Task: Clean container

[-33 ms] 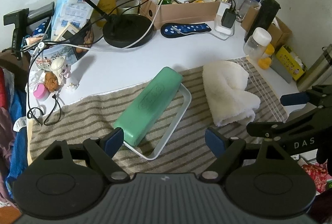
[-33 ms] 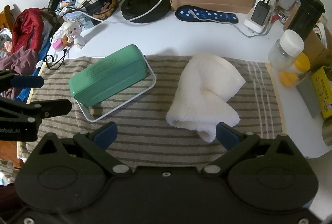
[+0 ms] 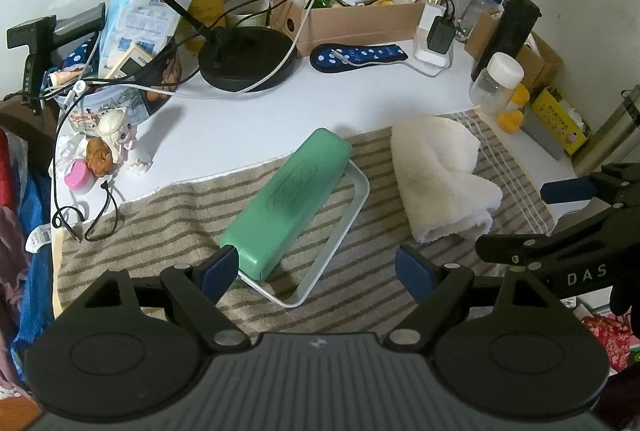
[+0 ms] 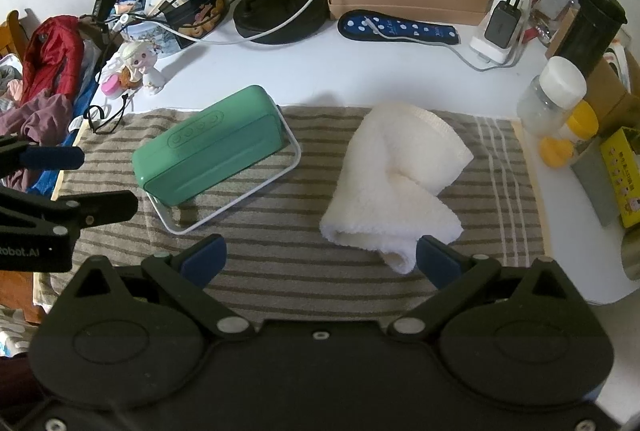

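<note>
Container and cloth laid out on the desk; cleaning judged not yet begun.

Nearest, both sets of jaws are seen spread wide and empty: the left gripper (image 3: 316, 267) is held over the near end of the green container (image 3: 286, 205), its left pad close beside that end, though contact cannot be told; the right gripper (image 4: 318, 261) is held just short of the folded white cloth (image 4: 394, 181), nothing being pressed between its pads; the container is seen resting aslant in a white tray (image 3: 356, 203) on the striped towel (image 4: 280, 263), with the cloth just beside it and apart; beyond, the desk (image 3: 248, 119) is crowded with clutter; picking up the cloth and wiping are judged still to be done.
</note>
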Tool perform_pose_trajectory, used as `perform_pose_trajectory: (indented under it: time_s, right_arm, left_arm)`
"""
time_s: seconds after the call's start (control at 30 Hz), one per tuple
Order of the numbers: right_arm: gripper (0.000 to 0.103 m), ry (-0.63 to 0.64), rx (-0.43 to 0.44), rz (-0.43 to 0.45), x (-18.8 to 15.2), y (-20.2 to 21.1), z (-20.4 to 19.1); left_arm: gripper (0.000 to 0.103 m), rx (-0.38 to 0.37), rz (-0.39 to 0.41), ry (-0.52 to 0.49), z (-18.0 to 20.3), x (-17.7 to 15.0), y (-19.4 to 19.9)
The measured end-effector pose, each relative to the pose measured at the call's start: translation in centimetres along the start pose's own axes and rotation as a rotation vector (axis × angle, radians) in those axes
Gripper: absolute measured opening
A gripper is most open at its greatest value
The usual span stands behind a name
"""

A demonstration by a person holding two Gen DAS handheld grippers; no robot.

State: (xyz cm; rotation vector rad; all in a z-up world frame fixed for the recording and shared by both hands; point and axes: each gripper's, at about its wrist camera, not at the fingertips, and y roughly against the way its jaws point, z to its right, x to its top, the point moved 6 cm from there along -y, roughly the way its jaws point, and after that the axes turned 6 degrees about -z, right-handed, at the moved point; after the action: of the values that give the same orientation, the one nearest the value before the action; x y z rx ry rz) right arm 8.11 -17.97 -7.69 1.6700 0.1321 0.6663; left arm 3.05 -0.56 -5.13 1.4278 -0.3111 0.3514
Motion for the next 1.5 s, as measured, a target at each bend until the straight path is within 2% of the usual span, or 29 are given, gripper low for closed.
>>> perform_pose_trajectory:
  time_s: [1.5]
  right_arm:
    - [0.102,-0.006,-0.003,-0.013,-0.07,-0.37,-0.05]
  left_arm:
    - [0.085,0.004,-0.009,-0.001,-0.02,0.02,-0.48]
